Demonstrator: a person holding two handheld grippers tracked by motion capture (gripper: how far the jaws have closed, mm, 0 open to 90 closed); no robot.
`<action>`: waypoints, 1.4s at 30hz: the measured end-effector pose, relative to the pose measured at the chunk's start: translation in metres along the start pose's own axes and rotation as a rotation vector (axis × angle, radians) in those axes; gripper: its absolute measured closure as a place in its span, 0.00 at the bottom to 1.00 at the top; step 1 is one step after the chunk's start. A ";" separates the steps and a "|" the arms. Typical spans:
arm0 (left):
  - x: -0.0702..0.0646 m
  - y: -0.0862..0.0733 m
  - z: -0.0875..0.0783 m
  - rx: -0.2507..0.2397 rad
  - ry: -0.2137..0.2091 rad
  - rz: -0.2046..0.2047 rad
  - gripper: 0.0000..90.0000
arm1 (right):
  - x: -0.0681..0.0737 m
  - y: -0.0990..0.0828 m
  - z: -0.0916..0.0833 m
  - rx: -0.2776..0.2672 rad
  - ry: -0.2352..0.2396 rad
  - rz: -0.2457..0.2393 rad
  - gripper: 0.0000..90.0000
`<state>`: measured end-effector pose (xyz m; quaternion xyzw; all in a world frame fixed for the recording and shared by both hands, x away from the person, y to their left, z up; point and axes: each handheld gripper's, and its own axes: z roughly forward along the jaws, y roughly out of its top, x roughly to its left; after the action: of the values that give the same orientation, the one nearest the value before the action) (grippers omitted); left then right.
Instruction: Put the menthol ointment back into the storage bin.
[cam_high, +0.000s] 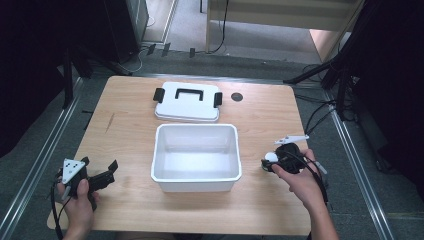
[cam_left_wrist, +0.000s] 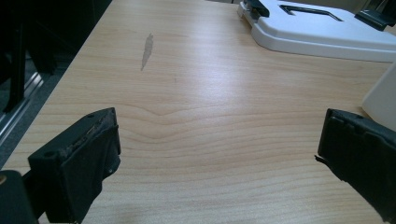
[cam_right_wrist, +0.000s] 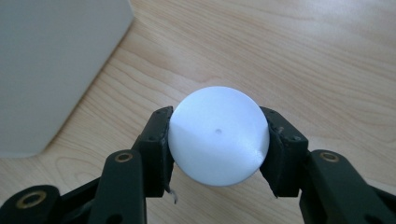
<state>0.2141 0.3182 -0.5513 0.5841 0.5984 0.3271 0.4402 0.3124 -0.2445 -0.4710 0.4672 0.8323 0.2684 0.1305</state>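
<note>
White and smooth, the ball (cam_right_wrist: 218, 135) sits clamped between the two black fingers (cam_right_wrist: 156, 140) of the right gripper (cam_high: 274, 161), their pads pressing on its opposite sides. It hangs just to the right of the open white plastic bin (cam_high: 196, 158), above the wooden surface (cam_high: 130, 130). The bin's lid (cam_high: 187, 101), with its black handle and side clips, lies flat just behind the bin. To the left of the bin, well apart from it, the left gripper (cam_high: 100, 172) has its fingers (cam_left_wrist: 77, 163) spread wide with nothing between them but bare wood.
</note>
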 end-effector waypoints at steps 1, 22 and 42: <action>0.000 0.000 0.000 0.000 0.000 -0.001 0.00 | 0.002 0.003 -0.003 0.000 0.000 -0.002 0.57; 0.001 0.000 0.000 -0.004 -0.004 -0.009 0.00 | 0.027 0.057 -0.034 0.060 0.043 -0.108 0.57; 0.002 0.000 0.000 -0.005 -0.005 -0.020 0.00 | 0.050 0.095 -0.046 0.062 0.081 -0.161 0.57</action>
<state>0.2144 0.3202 -0.5517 0.5778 0.6022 0.3229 0.4463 0.3320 -0.1770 -0.3772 0.3915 0.8796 0.2496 0.1034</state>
